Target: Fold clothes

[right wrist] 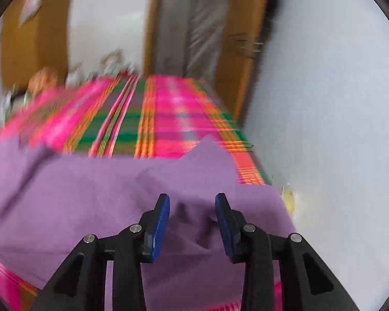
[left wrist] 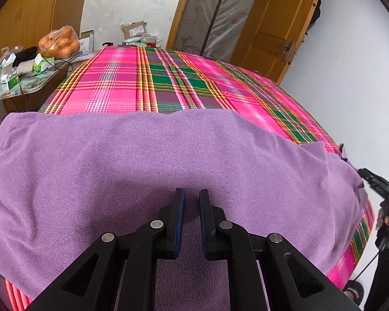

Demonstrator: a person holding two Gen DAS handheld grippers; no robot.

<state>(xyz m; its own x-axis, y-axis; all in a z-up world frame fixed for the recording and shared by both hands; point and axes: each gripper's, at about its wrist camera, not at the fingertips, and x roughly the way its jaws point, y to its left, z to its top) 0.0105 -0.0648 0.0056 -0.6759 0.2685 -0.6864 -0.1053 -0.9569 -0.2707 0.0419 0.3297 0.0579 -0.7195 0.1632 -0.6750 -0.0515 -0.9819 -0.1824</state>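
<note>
The purple garment (left wrist: pixel 147 165) is spread over the plaid cloth (left wrist: pixel 168 83). A fold of it is pinched by the left gripper (left wrist: pixel 192 199). The right gripper (right wrist: pixel 192 202) is held apart above it, nothing clamped.

A garment (left wrist: pixel 147 165) lies spread across the near end of a table (left wrist: pixel 168 83), over its cloth (left wrist: pixel 122 85), hanging over the near edge. To the left stands a side table (left wrist: pixel 26 88) with a bag of fruit (left wrist: pixel 59 42) and boxes (left wrist: pixel 9 77). Behind the table is a door (left wrist: pixel 277 23), at its right.
</note>
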